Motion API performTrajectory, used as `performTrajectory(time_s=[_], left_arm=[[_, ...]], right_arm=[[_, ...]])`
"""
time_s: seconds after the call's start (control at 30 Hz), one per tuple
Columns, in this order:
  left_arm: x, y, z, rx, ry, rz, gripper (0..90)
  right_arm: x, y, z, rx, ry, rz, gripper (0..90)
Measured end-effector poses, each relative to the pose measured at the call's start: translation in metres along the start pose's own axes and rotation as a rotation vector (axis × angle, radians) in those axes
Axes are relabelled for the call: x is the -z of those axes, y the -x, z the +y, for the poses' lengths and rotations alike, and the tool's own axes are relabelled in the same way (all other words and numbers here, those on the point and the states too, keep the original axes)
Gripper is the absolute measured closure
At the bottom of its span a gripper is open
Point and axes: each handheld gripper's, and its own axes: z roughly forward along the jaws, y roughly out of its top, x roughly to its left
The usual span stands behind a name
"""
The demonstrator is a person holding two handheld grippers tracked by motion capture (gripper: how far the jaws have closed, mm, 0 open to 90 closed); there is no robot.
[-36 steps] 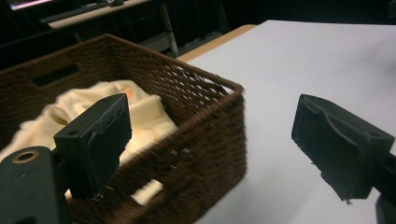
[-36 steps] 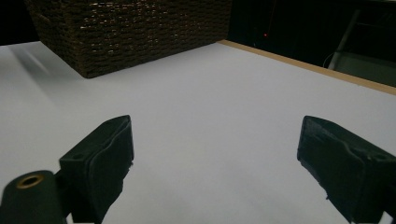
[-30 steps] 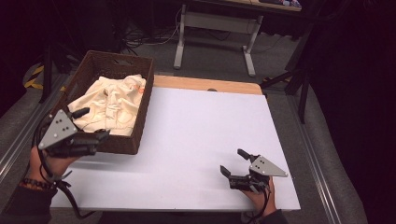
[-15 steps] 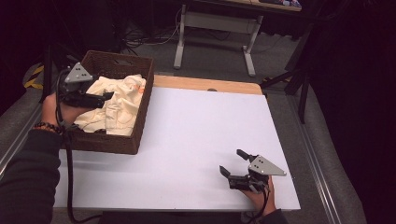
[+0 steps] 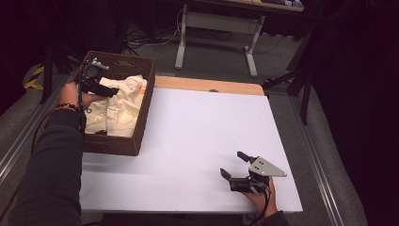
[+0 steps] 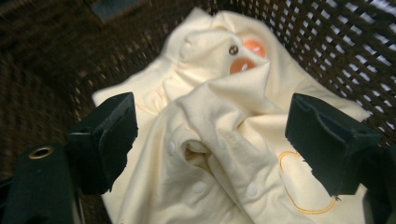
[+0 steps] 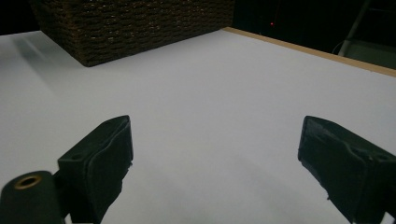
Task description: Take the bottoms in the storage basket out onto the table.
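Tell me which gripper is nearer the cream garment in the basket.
Left. The left gripper hangs, open, right over the cream garment inside the basket; the right gripper rests far off on the table's near right corner.

A crumpled cream garment (image 6: 224,140) with snap buttons and orange prints lies in the wicker basket (image 6: 336,42), between the left gripper's (image 6: 210,135) spread jaws.
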Motion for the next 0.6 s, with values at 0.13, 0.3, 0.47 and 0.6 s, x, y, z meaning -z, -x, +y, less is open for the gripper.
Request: performTrajectory(time_s=[0.13,0.3,0.47,0.6], left_arm=[[-0.018,-0.003,-0.004,0.023,-0.095,0.007,17.6],[-0.032,-0.007,-0.011,0.047,-0.142,0.010,31.6],[-0.035,-0.007,-0.013,0.037,-0.167,0.019,47.4],[-0.033,-0.008,-0.013,0.042,-0.163,0.031,64.6]], right_arm=[[-0.001,0.001,-0.001,-0.003,-0.005,0.005,10.7],[-0.002,0.000,-0.001,0.003,-0.016,0.010,11.1],[-0.003,0.002,-0.003,-0.010,-0.021,0.012,11.2],[-0.005,0.002,-0.004,-0.012,-0.028,0.016,11.4]])
